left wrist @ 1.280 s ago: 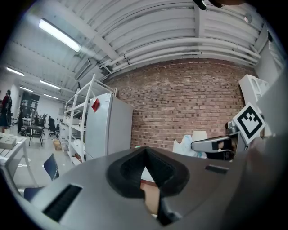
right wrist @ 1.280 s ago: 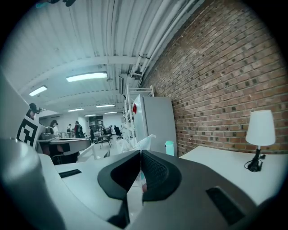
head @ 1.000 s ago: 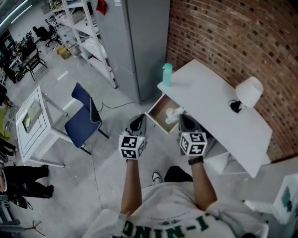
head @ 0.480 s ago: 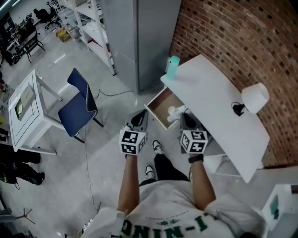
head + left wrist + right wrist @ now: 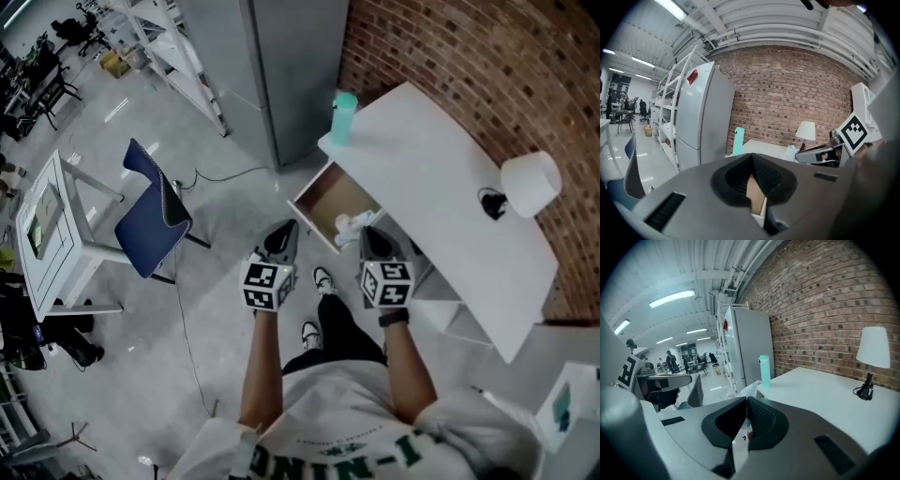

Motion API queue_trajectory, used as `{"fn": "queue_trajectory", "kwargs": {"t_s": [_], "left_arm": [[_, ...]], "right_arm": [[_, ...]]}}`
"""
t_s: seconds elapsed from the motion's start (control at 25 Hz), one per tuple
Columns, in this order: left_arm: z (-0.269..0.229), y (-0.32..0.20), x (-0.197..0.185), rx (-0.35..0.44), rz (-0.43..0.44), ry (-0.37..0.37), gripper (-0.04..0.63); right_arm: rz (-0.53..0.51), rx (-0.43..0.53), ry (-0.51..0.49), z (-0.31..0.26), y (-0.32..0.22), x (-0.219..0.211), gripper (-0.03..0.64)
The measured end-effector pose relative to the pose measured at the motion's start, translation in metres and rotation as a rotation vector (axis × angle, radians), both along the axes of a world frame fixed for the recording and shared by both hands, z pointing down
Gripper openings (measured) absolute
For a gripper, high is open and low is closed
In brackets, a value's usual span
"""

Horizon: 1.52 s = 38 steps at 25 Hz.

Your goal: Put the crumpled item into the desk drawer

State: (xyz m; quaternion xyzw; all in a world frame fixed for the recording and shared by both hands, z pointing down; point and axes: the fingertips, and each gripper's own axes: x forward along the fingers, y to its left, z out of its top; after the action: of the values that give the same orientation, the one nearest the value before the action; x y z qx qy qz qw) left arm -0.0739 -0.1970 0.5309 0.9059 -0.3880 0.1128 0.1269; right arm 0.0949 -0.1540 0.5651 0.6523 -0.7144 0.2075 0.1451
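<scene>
My right gripper (image 5: 367, 232) is shut on the crumpled item (image 5: 354, 225), a white wad sticking out past its tips. It hangs at the near right corner of the open desk drawer (image 5: 323, 199), whose inside is brown wood. In the right gripper view the crumpled item (image 5: 750, 389) shows above the closed jaws of the right gripper (image 5: 746, 401). My left gripper (image 5: 284, 230) is shut and holds nothing, left of the drawer's front. In the left gripper view the left gripper (image 5: 751, 158) points toward the drawer (image 5: 754, 196) and the white desk (image 5: 764, 149).
A teal bottle (image 5: 343, 117) stands on the desk's (image 5: 441, 197) far left corner and a white lamp (image 5: 531, 184) at its right, against the brick wall. A grey cabinet (image 5: 281, 66) stands left of the desk. A blue chair (image 5: 155, 211) and a small white table (image 5: 52, 234) stand on the floor at left.
The person has stepped forward, and the feet now show below the grippers. Both grippers keep their place by the drawer, the right one still shut on the crumpled item.
</scene>
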Motion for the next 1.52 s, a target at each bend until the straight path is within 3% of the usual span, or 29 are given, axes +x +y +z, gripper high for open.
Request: {"fn": "queue_trajectory", "kwargs": {"t_s": [0.44,0.84,1.28,1.52], "left_arm": [[0.065,-0.033,0.039,-0.088,0.061,-0.029,-0.005],[0.119,-0.067,0.053,-0.156,0.048,-0.022,-0.005],[0.199,-0.091,0.066,-0.288,0.039,-0.006,-0.005],[0.238,-0.111,0.065,-0.290,0.038,-0.009,-0.005]], "right_arm": [[0.005,-0.100,0.002,0.078,-0.032,0.022,0.006],[-0.018,-0.229,0.004,0.160,-0.064,0.032,0.006],[0.001,-0.389,-0.020,0.268,-0.096,0.039,0.006],[0.018,-0.422,-0.023,0.315,-0.118,0.033,0.006]]}}
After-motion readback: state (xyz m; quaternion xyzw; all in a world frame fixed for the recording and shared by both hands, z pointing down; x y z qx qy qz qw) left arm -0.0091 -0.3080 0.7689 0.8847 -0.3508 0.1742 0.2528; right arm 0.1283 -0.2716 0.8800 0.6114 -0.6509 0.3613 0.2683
